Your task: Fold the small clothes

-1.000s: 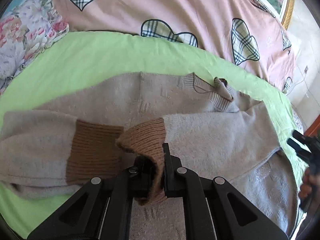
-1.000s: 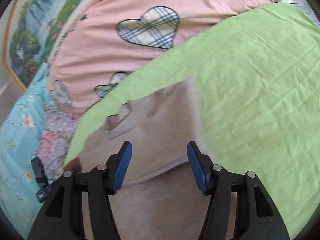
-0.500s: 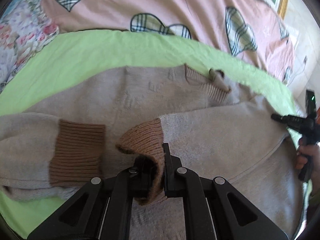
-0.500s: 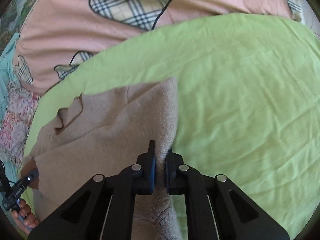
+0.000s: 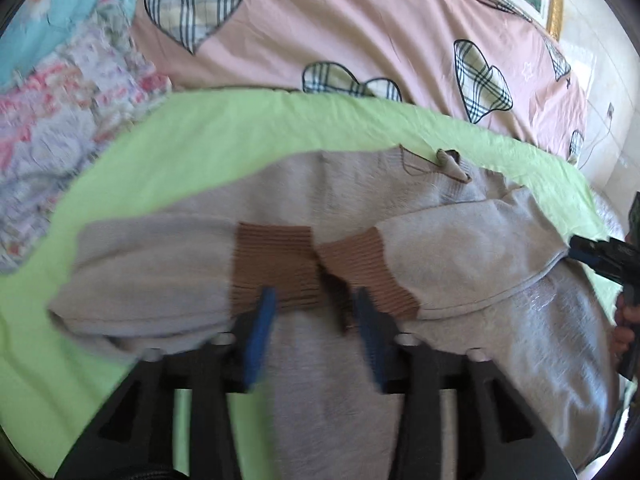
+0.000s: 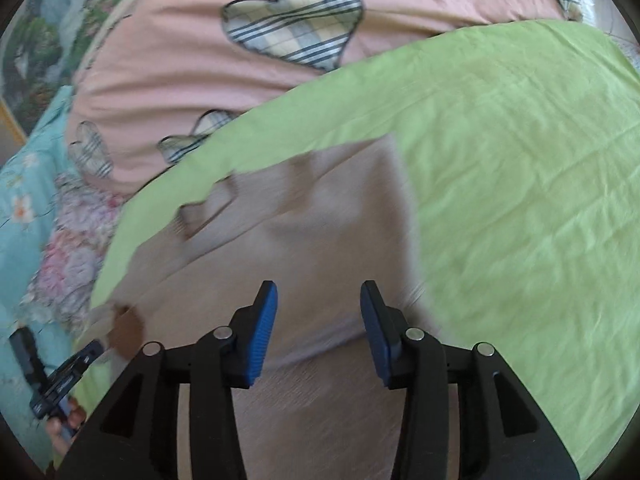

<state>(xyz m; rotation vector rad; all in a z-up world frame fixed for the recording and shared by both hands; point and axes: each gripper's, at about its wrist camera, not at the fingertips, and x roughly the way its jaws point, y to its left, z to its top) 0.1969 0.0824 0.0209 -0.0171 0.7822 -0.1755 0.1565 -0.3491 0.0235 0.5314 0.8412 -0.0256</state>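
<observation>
The left gripper (image 5: 314,312) is opening its jaws, the blue pads (image 5: 260,332) standing apart and pressing on nothing — the two brown ribbed cuffs (image 5: 276,264) are lying just past the fingertips, meeting edge to edge across the middle of the garment. The right gripper (image 6: 319,320) is likewise opening, its blue pads (image 6: 262,332) clear of the cloth, with the folded edge of the grey sweater (image 6: 288,240) lying between and beneath them but not pinched.

The sweater (image 5: 460,248) is lying flat on a green sheet (image 5: 224,136), both sleeves folded inward over the body so the cuffs are touching near the centre. Its ribbed neckline (image 5: 436,164) is pointing toward the far side of the bed.

Beyond the green sheet a pink cover with plaid hearts (image 5: 320,20) is spreading across the background, and a floral quilt (image 5: 60,120) is showing at the left of the left wrist view. In the right wrist view the left gripper (image 6: 60,384) is showing at the lower left edge — blurred, a hand (image 6: 66,424) wrapped round it.
</observation>
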